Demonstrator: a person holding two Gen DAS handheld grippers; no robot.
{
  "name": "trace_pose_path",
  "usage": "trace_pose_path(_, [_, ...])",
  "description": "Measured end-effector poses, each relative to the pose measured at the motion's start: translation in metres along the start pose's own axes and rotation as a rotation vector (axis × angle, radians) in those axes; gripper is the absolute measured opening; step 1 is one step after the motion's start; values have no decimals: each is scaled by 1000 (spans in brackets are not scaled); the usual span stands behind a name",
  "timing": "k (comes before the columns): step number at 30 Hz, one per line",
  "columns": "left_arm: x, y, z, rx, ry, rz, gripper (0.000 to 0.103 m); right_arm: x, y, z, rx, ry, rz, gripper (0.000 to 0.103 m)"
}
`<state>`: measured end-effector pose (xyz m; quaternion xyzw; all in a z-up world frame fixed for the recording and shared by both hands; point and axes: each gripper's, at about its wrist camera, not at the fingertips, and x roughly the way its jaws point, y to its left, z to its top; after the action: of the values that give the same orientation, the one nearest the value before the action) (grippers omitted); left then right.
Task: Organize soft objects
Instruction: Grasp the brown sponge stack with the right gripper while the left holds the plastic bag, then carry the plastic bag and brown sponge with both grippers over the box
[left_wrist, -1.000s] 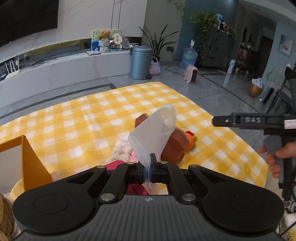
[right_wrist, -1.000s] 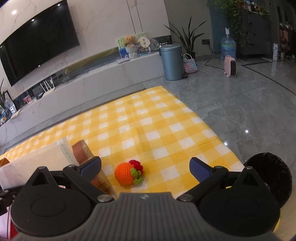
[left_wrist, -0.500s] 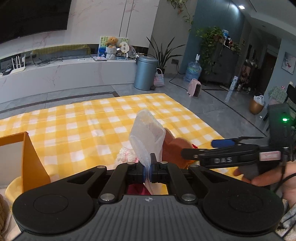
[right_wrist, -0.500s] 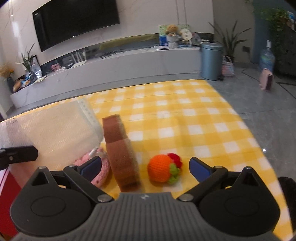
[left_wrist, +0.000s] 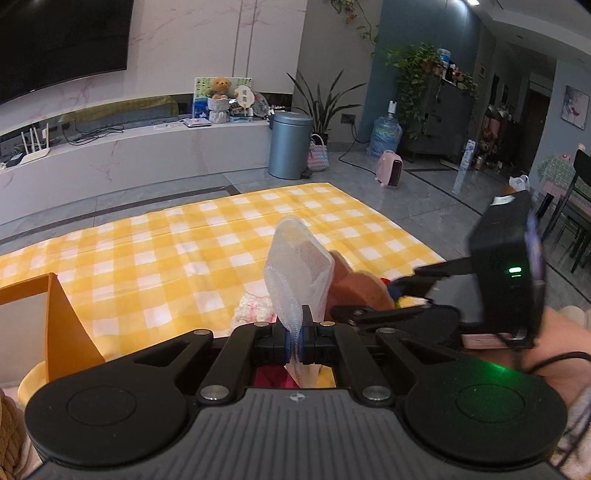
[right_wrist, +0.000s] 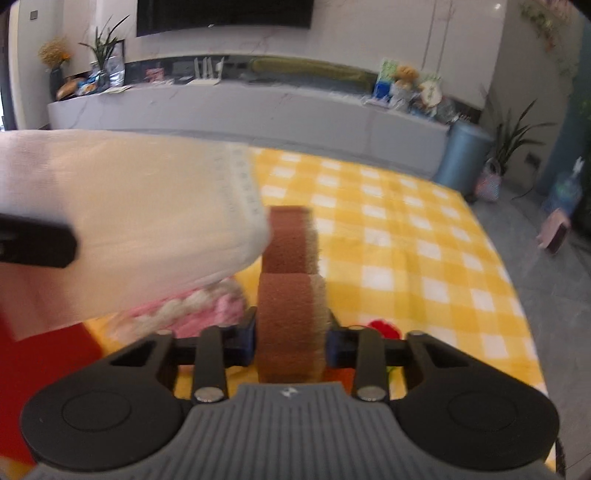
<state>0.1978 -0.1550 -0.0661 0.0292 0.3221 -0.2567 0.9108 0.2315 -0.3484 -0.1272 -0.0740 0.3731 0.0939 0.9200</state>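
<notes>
My left gripper (left_wrist: 294, 341) is shut on a white mesh pouch (left_wrist: 297, 267) and holds it upright above the yellow checked cloth (left_wrist: 184, 258). The pouch also fills the left of the right wrist view (right_wrist: 129, 221). My right gripper (right_wrist: 291, 338) has its jaws on both sides of a brown sponge (right_wrist: 290, 295) standing on edge, and they press its flanks. The sponge shows in the left wrist view (left_wrist: 354, 290) behind the pouch, with the right gripper (left_wrist: 373, 310) at it. A pink and white knitted piece (right_wrist: 192, 310) lies left of the sponge. An orange and red crochet fruit (right_wrist: 384, 328) lies right of it.
An orange box (left_wrist: 55, 325) stands at the left edge of the cloth. A red object (right_wrist: 44, 369) lies at the near left. A grey bin (left_wrist: 288, 146) and a pink heater (left_wrist: 389, 173) stand on the floor beyond the cloth's far edge.
My right gripper has swung left, moved in over the brown sponge and closed its jaws around it. My left gripper still holds the mesh pouch, little moved.
</notes>
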Motion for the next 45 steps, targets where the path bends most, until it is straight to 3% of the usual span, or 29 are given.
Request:
trace_pose_path(4, [0,-3,0,12,-1,16,4,-25,-4,-4,18,55,-66,32])
trace_pose_path(8, [-2,-4,0,24,-4,22,4,-40,-22,-19,147,105,-20,32])
trace_pose_path(13, [-1,-5,0,43,9,0,3,-28,-37,-23,269,67,34,35])
trace_pose_path(17, [-1,-7,0,62,13,5,3,-8,-31,-20,245,96,28,37])
trace_pose_path(20, [-1,-5,0,48,11,2,3,-2,-26,-19,230,110,38,32])
trace_pose_path(26, [1,-16,-2,132,38,15,2,-25,-30,-19,242,59,26,32])
trace_pose_path(30, [-4,-24,-6,173,11,15,2,-39,-36,-18,273,16,-3,32])
trace_pose_path(39, [-19,-64,-25,360,0,47,2,-64,-62,-16,376,-63,-3,32])
trace_pose_path(45, [-45,-75,-19,380,-73,78,2,-83,-62,-14,413,-143,0,32])
